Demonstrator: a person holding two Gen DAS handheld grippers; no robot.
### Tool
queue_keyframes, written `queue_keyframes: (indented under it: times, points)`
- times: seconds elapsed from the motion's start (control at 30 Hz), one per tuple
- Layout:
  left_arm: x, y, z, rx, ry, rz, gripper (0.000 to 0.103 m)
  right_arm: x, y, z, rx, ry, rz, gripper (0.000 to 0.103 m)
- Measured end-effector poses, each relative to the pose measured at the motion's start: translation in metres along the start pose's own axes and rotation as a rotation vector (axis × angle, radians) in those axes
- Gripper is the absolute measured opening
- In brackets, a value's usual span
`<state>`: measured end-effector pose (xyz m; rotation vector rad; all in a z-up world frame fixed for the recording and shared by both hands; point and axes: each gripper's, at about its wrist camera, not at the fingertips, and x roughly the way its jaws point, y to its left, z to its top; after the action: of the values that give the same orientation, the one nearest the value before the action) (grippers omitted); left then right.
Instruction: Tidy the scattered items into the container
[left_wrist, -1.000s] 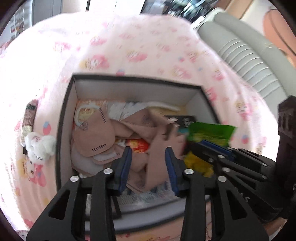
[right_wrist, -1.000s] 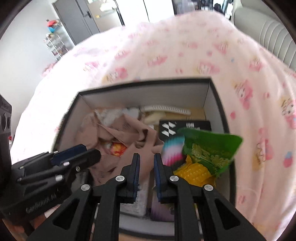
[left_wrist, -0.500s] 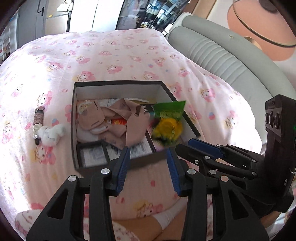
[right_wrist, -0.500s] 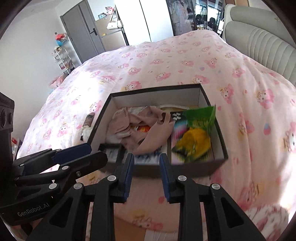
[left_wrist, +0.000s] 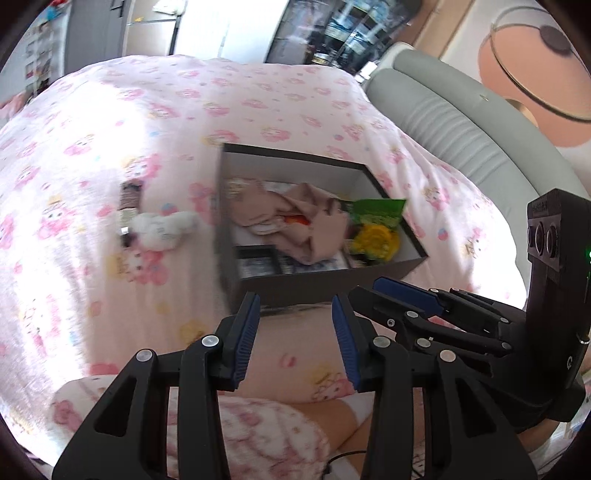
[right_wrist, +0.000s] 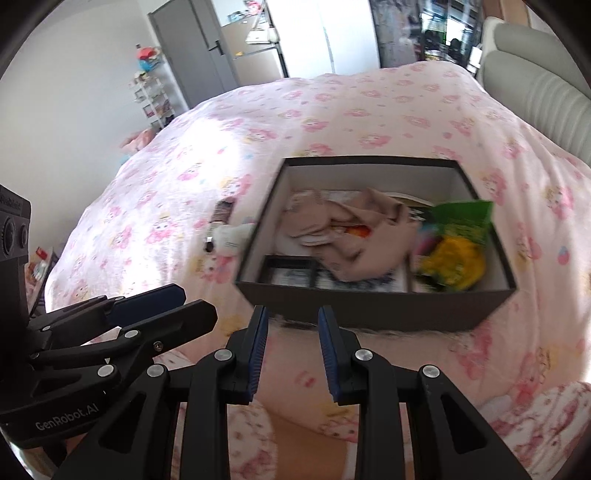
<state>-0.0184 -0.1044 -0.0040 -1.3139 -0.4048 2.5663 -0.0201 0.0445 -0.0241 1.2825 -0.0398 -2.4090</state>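
Observation:
A dark open box (left_wrist: 332, 288) (right_wrist: 369, 314) sits on the pink bed. It holds beige cloth (left_wrist: 295, 221) (right_wrist: 354, 236), a green and yellow snack bag (left_wrist: 376, 225) (right_wrist: 454, 243) and other small items. A white plush toy (left_wrist: 162, 229) (right_wrist: 232, 236) and a dark wrapped bar (left_wrist: 129, 199) (right_wrist: 221, 212) lie on the bed just left of the box. My left gripper (left_wrist: 295, 332) is open and empty, in front of the box. My right gripper (right_wrist: 291, 339) is open and empty beside it, also short of the box.
The pink patterned bedspread (left_wrist: 110, 147) (right_wrist: 369, 103) covers the whole bed. A grey padded headboard (left_wrist: 461, 122) (right_wrist: 535, 81) runs along the right. A grey door (right_wrist: 192, 55) and shelves (right_wrist: 151, 96) stand at the far side. The person's leg (left_wrist: 332, 417) is below the grippers.
Both grippers have pulled back from inside the box to in front of it. The right gripper has opened and the snack bag now lies in the box. The left view has swung left.

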Motion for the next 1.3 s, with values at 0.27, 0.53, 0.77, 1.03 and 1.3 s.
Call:
queue_keyframes:
  times: [0.27,0.53,0.77,1.03,1.3]
  points:
    - [-0.013,0.067,0.001,-0.106,-0.013,0.087,0.041,0.047,0.054,0.017,-0.051,0.048,0.069,0.024]
    - [0.007,0.16,0.023,-0.292,0.016,0.114,0.043,0.11,0.095,0.053,-0.08,0.101,0.129,0.024]
    - [0.056,0.233,0.047,-0.438,0.084,0.109,0.043,0.178,0.113,0.084,-0.041,0.179,0.127,0.025]
    - [0.129,0.274,0.066,-0.581,0.205,0.029,0.043,0.245,0.106,0.088,0.055,0.258,0.022,0.029]
    - [0.178,0.283,0.075,-0.614,0.293,0.0,0.044,0.244,0.096,0.079,0.124,0.202,-0.003,0.031]
